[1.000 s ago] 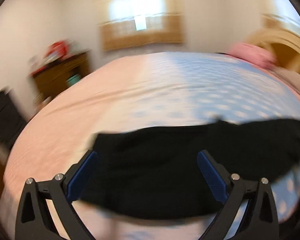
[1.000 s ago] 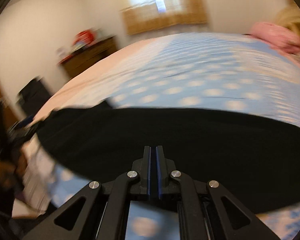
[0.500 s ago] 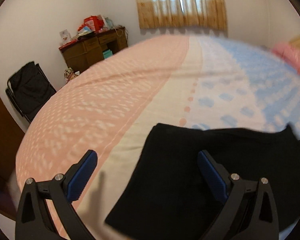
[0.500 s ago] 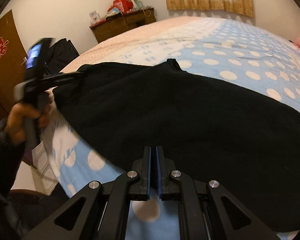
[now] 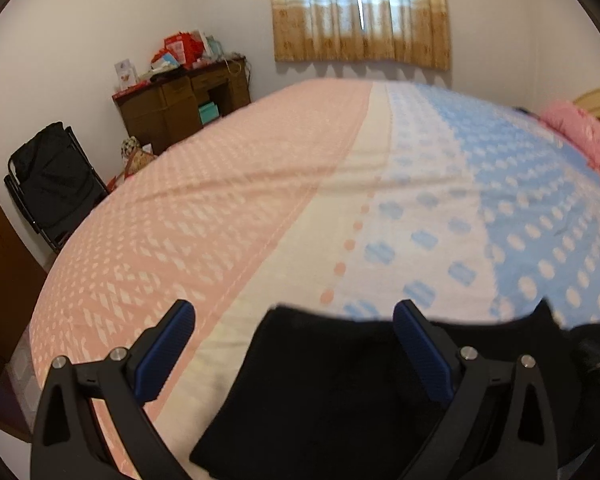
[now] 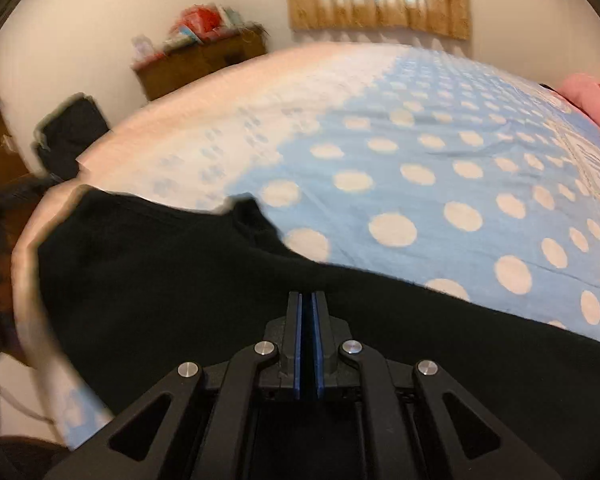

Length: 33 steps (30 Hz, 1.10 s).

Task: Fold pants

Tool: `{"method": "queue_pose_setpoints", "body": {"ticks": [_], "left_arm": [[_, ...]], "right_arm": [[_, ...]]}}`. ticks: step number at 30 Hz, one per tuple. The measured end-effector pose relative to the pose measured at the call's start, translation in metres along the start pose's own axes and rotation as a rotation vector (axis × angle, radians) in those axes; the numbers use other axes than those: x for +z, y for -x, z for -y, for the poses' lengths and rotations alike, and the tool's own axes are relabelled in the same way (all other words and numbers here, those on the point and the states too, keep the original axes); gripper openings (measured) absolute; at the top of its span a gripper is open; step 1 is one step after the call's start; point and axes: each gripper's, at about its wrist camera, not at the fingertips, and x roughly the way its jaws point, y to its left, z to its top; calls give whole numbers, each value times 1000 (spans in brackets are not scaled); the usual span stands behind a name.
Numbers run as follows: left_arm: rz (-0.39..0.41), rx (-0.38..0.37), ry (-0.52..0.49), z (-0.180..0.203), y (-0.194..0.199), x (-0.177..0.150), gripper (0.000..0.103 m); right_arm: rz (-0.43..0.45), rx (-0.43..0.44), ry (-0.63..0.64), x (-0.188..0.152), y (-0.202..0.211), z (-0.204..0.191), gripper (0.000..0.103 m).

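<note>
- Left wrist view: we see the left gripper (image 5: 294,344) with its 2 blue pads (image 5: 164,354) spread wide, nothing between them. The right view does not show this gripper clearly; only a blurred dark shape sits at its left edge.
- Right wrist view: we see the right gripper (image 6: 308,312) with pads pressed together. Black cloth sits right at the tips, but we cannot tell if any fabric is pinched.
- Only the left view shows the pink half of the bedspread (image 5: 220,216) sharply; the right view is mostly the blue polka-dot half (image 6: 440,184) and is motion-blurred on the left.
- Around: wooden dresser (image 5: 180,108) with red clutter on top, black folding chair (image 5: 52,184) by the wall, curtained window (image 5: 360,12), pink pillow (image 5: 580,136) at the far right.
- Nothing stands between either gripper and the cloth.
- The pants (image 5: 340,392) lie flat at the near edge of the bed, black, with 1 corner under and between the left gripper's open fingers.
- In the right view the pants (image 6: 180,288) spread left and right of the closed tips, with a small raised fold (image 6: 248,208) on the far edge.
</note>
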Motion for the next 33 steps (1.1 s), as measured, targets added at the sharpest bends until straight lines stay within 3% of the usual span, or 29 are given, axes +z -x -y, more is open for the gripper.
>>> {"method": "queue_pose_setpoints", "body": {"ticks": [2, 5, 7, 9, 11, 14, 17, 18, 19, 21, 23, 25, 27, 29, 31, 33], "left_arm": [[-14, 16, 7, 2, -11, 4, 101], [-137, 75, 20, 3, -53, -1, 100], [-196, 65, 71, -4, -73, -10, 100], [-177, 68, 113, -8, -74, -12, 102], [-195, 117, 92, -2, -78, -9, 103], [-191, 143, 97, 1, -81, -11, 103], [-194, 159, 98, 2, -84, -9, 103], [-196, 168, 99, 3, -85, -8, 103], [-197, 177, 100, 3, -85, -7, 103], [-202, 182, 106, 3, -86, -5, 103], [-209, 129, 124, -4, -77, -2, 102], [-173, 92, 162, -20, -56, 3, 98], [-78, 132, 176, -39, -25, 8, 98], [-14, 183, 157, -53, -3, 10, 99], [20, 220, 133, -64, 13, 8, 99], [20, 190, 112, -65, 19, 1, 99]], "right_arm": [[1, -43, -36, 4, -2, 7, 2], [-2, -13, -94, 4, -2, 24, 2], [-7, -17, -89, 2, 3, 26, 2], [-21, -36, -64, 2, 9, 20, 2], [6, -53, -59, 7, 20, 11, 6], [80, 25, 7, 12, 32, -17, 6], [18, 106, 91, 14, 8, -53, 6], [-11, 96, 101, 13, -3, -57, 6], [-62, 59, 96, 12, -22, -59, 6], [-20, 64, 38, 18, -27, -50, 5], [-27, 108, -34, 25, -32, -39, 4], [-19, 137, -62, 26, -34, -35, 4], [8, 165, -85, 24, -25, -32, 5], [92, 202, -111, 16, 3, -31, 6], [139, 222, -68, 10, 28, -36, 6], [157, 186, -8, -3, 50, -41, 6]]}}
